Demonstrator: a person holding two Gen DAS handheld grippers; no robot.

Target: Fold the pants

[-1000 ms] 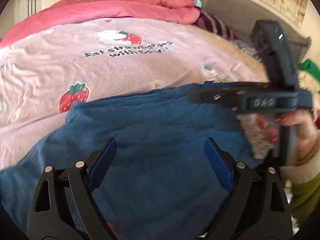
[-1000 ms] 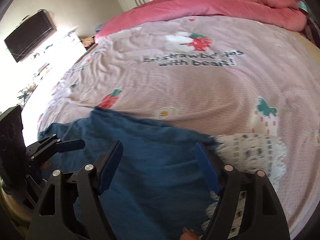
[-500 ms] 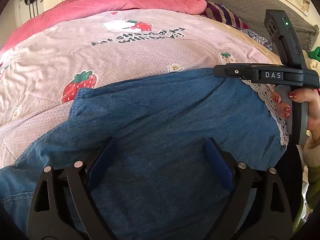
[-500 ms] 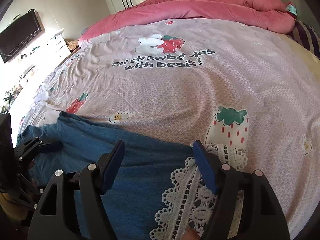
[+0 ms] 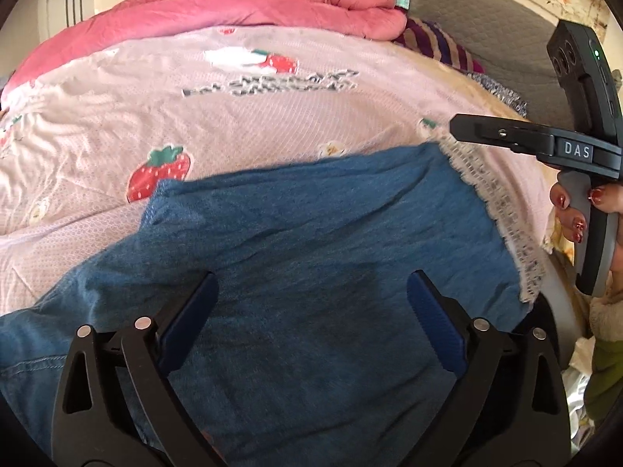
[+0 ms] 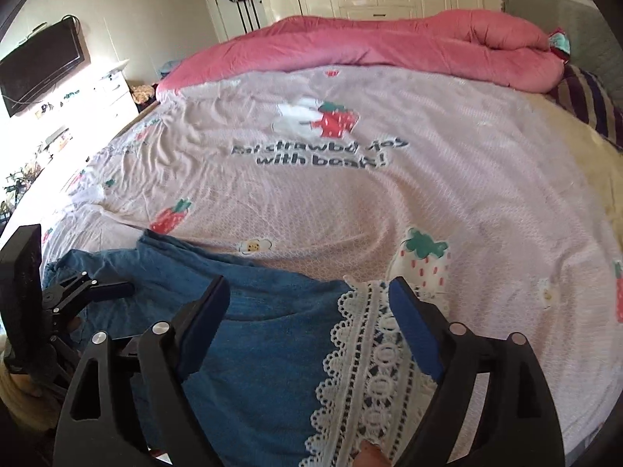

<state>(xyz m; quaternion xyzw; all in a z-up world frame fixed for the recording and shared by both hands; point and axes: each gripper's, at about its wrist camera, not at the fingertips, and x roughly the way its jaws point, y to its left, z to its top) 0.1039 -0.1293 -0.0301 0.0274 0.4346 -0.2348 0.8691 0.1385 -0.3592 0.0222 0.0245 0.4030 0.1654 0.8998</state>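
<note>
Presently: blue pants [image 5: 311,241] with lace trim [image 6: 370,362], spread on strawberry-print bed sheet [image 6: 389,202]; left gripper [image 5: 311,323] and right gripper [image 6: 307,319] above them, jaws wide, holding nothing.

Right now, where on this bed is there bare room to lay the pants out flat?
The widest bare stretch is the pink sheet between the pants and the rolled red quilt, around the printed words. It is crowded by the pants' lace hem, the near edge and the striped pillow.
</note>
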